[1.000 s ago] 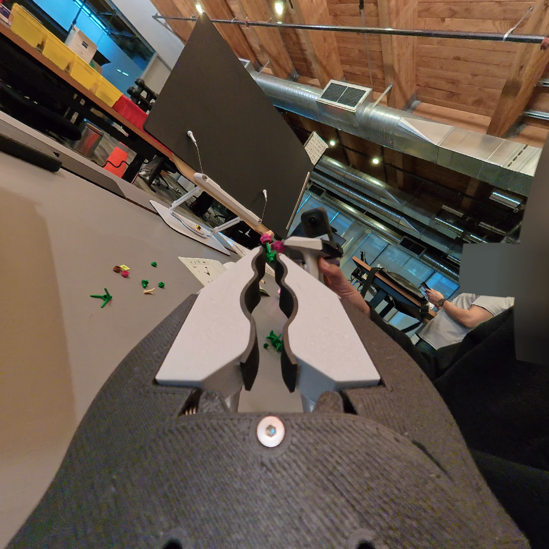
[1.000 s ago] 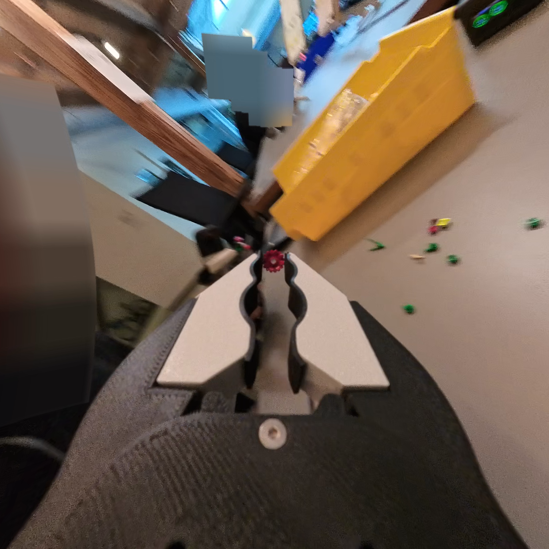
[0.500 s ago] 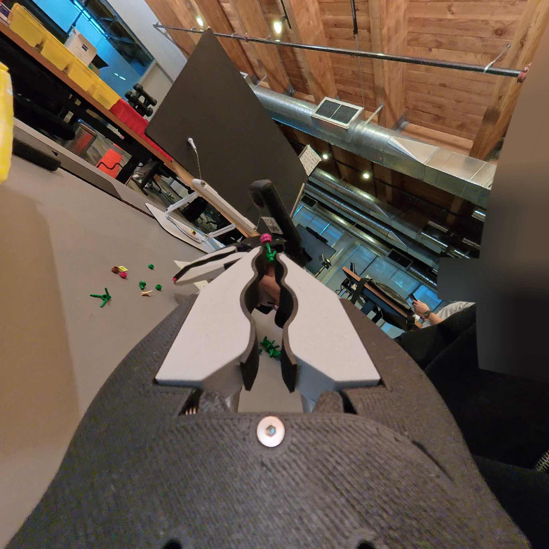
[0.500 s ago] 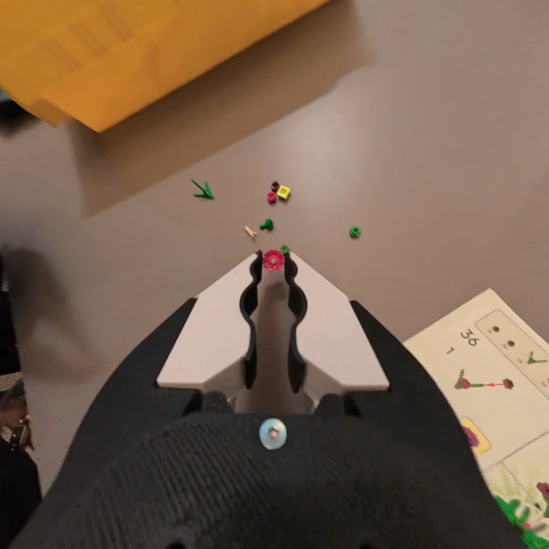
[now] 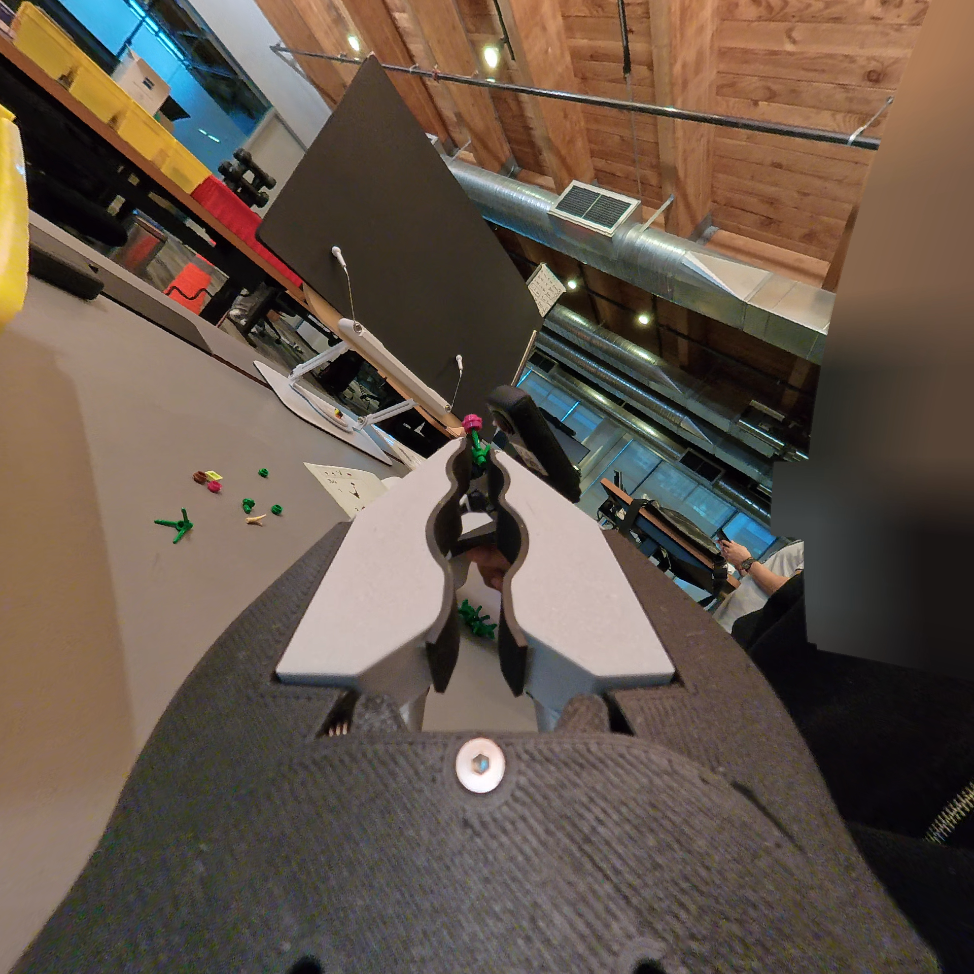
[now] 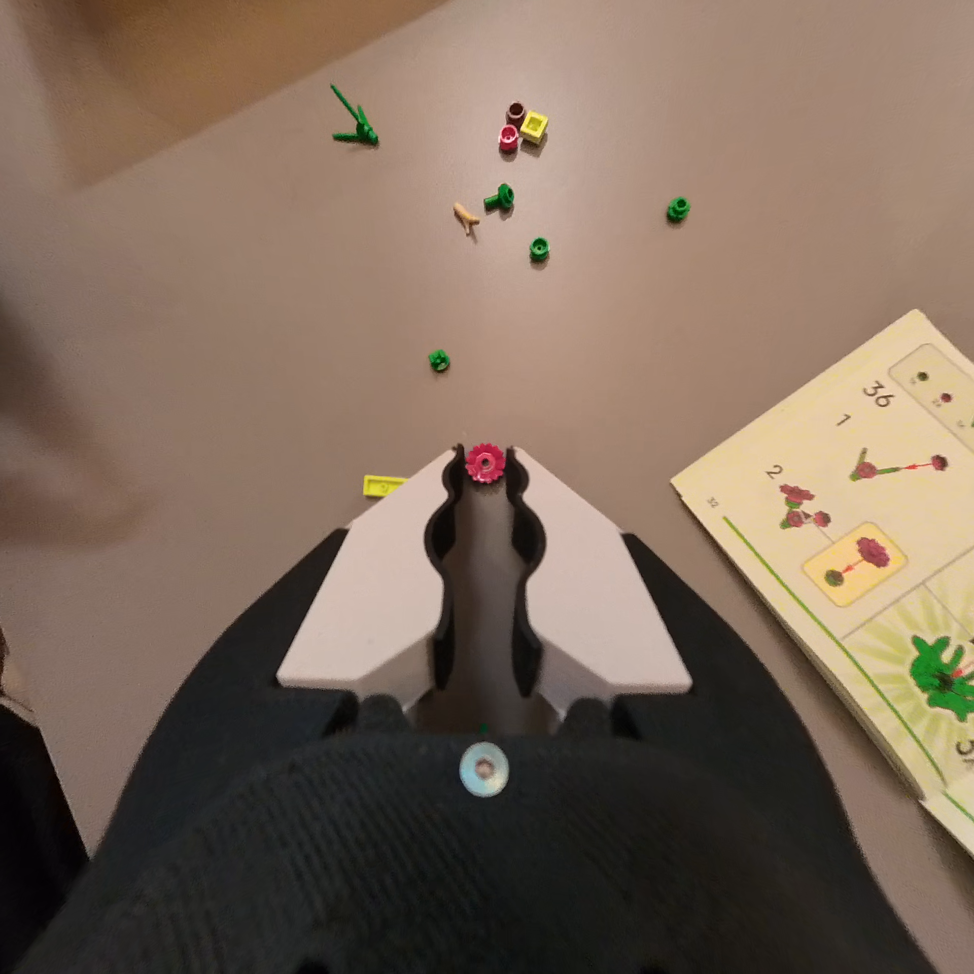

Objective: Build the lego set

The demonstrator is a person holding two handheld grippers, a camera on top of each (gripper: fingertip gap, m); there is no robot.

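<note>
My left gripper (image 5: pixel 477 452) is shut on a green stem piece (image 5: pixel 478 449) topped by a magenta flower (image 5: pixel 471 421), held up in the air. My right gripper (image 6: pixel 485 457) is shut on a magenta gear-edged flower piece (image 6: pixel 485 463) and points down at the grey table (image 6: pixel 263 316). Loose pieces lie ahead of it: a green three-prong stem (image 6: pixel 356 124), a brown, magenta and yellow cluster (image 6: pixel 522 126), several green round studs (image 6: pixel 538 247), a tan piece (image 6: pixel 466 217) and a yellow tile (image 6: pixel 382 485). The right gripper's black body (image 5: pixel 532 442) shows behind my left fingertips.
The instruction booklet (image 6: pixel 854 527) lies open at the right. A green leafy piece (image 5: pixel 477 619) sits on the table below my left fingers. A white desk lamp (image 5: pixel 390 369), a black panel (image 5: pixel 390 253) and a yellow bin (image 5: pixel 10 211) stand beyond. A person (image 5: pixel 759 580) sits far right. The grippers' ends are close to 20 cm from one another.
My right gripper has swung away from the left gripper and down toward the table, still holding the flower piece. The left gripper has held its stem nearly still.
</note>
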